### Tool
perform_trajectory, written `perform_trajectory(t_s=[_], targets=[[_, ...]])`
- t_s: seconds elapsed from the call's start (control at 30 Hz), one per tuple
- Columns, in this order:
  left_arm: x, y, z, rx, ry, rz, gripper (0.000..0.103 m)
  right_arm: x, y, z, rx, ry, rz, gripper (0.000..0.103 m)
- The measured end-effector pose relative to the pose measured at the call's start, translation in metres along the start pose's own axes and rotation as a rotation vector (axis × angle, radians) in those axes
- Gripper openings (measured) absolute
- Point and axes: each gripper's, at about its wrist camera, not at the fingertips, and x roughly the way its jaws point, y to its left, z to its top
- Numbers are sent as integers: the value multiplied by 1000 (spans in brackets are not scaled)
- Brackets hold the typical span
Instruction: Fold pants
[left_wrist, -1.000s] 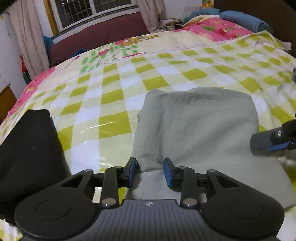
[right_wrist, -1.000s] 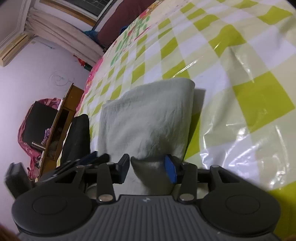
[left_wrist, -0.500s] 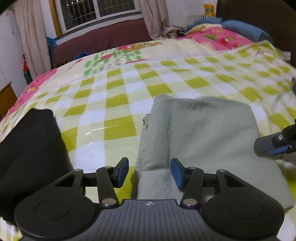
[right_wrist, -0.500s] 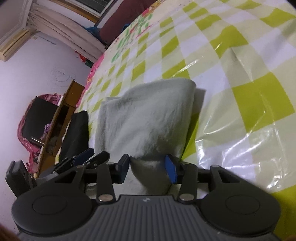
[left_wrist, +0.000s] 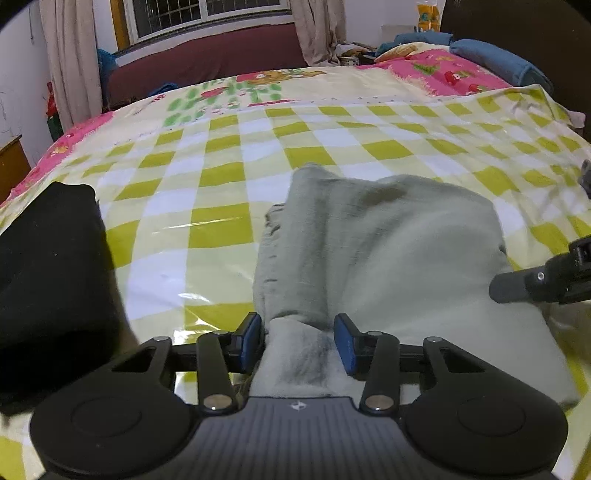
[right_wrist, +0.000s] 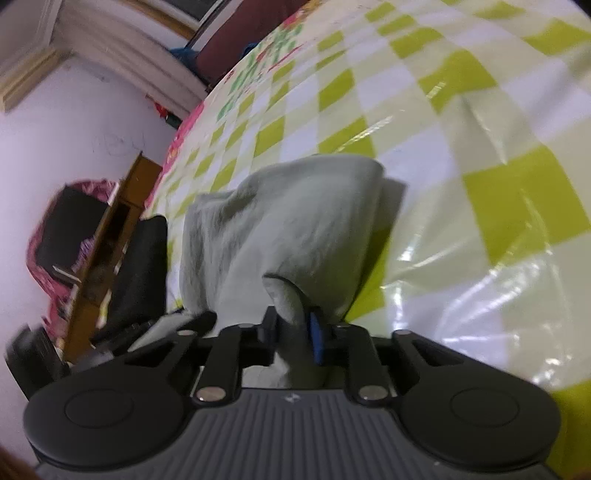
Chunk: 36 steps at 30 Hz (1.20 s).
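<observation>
The pale grey-green pants (left_wrist: 384, 243) lie folded into a thick rectangle on the checked bed cover. My left gripper (left_wrist: 299, 343) straddles the near left edge of the pants, its blue pads either side of a raised fold with cloth between them, jaws fairly wide. My right gripper (right_wrist: 293, 332) is shut on the near edge of the pants (right_wrist: 295, 221), and the cloth rises bunched from its pads. The right gripper also shows in the left wrist view (left_wrist: 546, 277), at the pants' right side.
A black folded garment (left_wrist: 51, 273) lies on the bed to the left of the pants. The yellow-green checked plastic cover (left_wrist: 229, 177) spreads beyond. A wooden cabinet (right_wrist: 110, 243) stands by the bed's left side. Pillows and blue bedding (left_wrist: 491, 59) lie far right.
My right gripper has closed on the pants' edge and the cloth has bunched upward. My left gripper has slid onto the pants' near left edge and the fold has lifted.
</observation>
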Motion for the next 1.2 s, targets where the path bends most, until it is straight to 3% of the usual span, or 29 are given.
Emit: perform_trajectory(t_s=[0.2,0.3,0.37,0.5,0.57,0.67,0.77,0.87,0.97,1.03,1.2], targets=[[-15,-27,-11,-36,5,-103,55,-36,-10,2,-34,-21,-65,14],[-24,-51,-19,26,-5,-150,60,-54,-20,6,-63,-31,-150,14],[-28,-63,-20,93,-19,-116,61,-62,-22,10,-78,-24,-193,17],[-46,-47,-15,47,-29,-87,62,-87,0,3,-157,-123,-258,20],[-59,-41,-13,47,-60,-36,61,-96,15,0,-221,-175,-250,20],[-73,-41,0,77,-135,29,61,-82,31,6,-275,-167,-211,20],[-72,-52,18,87,-200,-1,61,-52,36,14,-298,-140,-210,20],[-42,-68,29,131,-181,-31,61,-26,28,22,-287,-113,-234,20],[7,-65,31,155,-77,9,63,-11,14,25,-263,-82,-269,16],[20,-53,30,115,-25,-11,64,-14,10,27,-221,-79,-250,15],[4,-51,36,110,-109,19,64,-25,30,21,-315,-140,-256,21]])
